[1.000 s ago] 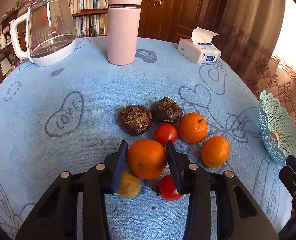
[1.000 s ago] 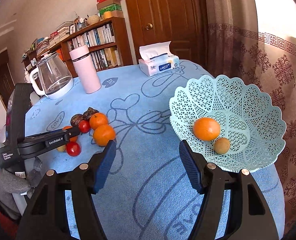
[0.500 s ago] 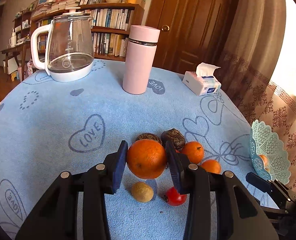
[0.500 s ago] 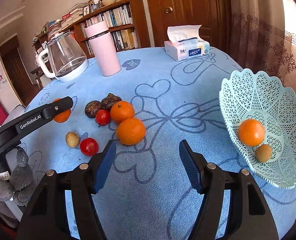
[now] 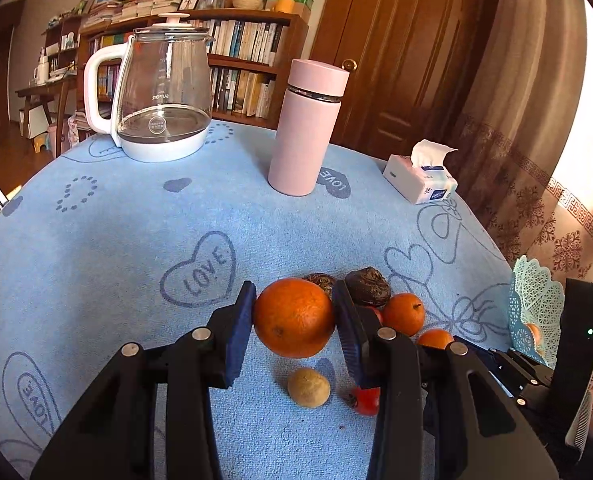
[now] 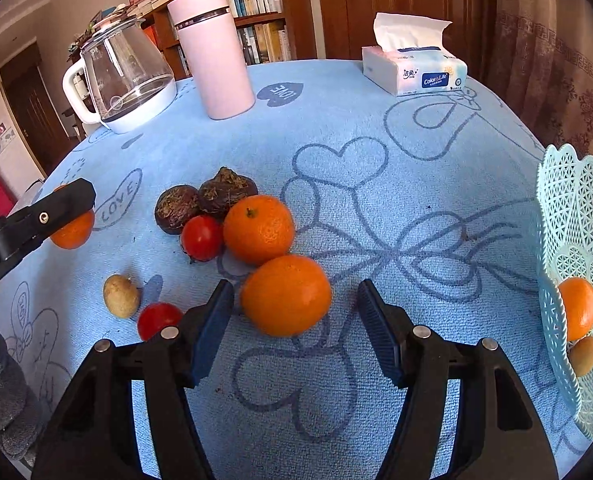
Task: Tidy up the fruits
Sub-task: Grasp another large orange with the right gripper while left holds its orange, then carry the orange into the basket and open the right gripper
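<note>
My left gripper (image 5: 294, 320) is shut on an orange (image 5: 294, 317), held clear above the blue tablecloth. Below it lie a small brown fruit (image 5: 309, 387) and a red tomato (image 5: 365, 400). My right gripper (image 6: 294, 320) is closing, its jaws either side of a second orange (image 6: 286, 295) that rests on the cloth; the pads stand apart from it. Beyond it sit another orange (image 6: 258, 229), a tomato (image 6: 201, 237), and two dark wrinkled fruits (image 6: 176, 208). The mint lattice basket (image 6: 584, 240) at the right edge holds an orange (image 6: 578, 308) and a brown fruit (image 6: 583, 355).
A glass kettle (image 6: 124, 76), a pink flask (image 6: 212, 52) and a tissue box (image 6: 414, 68) stand along the table's far side. A brown fruit (image 6: 121, 295) and a tomato (image 6: 158, 319) lie left of my right gripper. Curtain and door are behind.
My left gripper has lifted its orange off the cloth and drawn back. My right gripper has swung left from the basket to the fruit pile, and its jaws have narrowed around an orange.
</note>
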Motion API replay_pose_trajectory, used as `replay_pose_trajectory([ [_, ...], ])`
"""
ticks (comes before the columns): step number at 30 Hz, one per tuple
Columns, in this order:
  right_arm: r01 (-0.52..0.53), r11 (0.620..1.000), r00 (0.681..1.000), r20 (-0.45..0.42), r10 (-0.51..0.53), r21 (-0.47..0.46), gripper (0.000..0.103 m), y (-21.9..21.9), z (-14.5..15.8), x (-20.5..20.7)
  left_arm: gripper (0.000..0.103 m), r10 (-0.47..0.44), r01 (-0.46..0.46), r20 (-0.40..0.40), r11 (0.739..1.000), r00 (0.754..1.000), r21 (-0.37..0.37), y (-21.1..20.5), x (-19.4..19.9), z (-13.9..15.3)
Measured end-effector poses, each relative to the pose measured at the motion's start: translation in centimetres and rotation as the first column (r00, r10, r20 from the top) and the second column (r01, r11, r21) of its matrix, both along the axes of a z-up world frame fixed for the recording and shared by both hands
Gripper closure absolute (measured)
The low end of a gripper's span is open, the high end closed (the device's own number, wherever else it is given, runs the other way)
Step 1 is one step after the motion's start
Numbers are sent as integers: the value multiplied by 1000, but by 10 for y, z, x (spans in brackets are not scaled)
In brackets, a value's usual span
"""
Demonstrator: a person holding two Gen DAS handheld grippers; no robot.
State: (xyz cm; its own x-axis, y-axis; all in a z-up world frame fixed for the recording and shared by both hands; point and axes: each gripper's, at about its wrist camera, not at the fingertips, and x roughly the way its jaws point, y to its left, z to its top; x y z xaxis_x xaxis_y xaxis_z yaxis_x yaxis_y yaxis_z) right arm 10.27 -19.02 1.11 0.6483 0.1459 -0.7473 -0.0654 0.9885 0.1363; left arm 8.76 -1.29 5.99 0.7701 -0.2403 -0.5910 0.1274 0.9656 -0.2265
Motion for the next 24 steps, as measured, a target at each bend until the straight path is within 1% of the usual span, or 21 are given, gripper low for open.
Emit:
replay_pose_trajectory([
  [1,-2,1000,1000,0,2,-4,43,1,0,1,63,-2,2,0,1000,1000,0,0,0,0],
  [3,-3,1000,1000,0,3,-15,51,1,0,3,63,-6,6,-1,1000,1000,1,-1,0,0],
  [4,-5,1000,1000,1,5,-20,53,2,0,3,63,-7,7,-1,1000,1000,0,-1,0,0],
  [6,-16,999,1000,5,16,-34,59,5,0,2,63,-8,8,-2,1000,1000,0,-2,0,-1],
  [9,-22,998,1000,14,23,-61,59,10,0,-3,63,-9,9,-5,1000,1000,1,-2,-1,-1],
  [15,-28,999,999,21,28,-43,59,14,6,-15,63,-10,10,-4,1000,1000,-2,-2,-1,-2],
  [24,22,1000,996,84,-22,4,59,-3,37,-40,63,-16,16,-1,1000,1000,-7,-3,-3,-1],
])
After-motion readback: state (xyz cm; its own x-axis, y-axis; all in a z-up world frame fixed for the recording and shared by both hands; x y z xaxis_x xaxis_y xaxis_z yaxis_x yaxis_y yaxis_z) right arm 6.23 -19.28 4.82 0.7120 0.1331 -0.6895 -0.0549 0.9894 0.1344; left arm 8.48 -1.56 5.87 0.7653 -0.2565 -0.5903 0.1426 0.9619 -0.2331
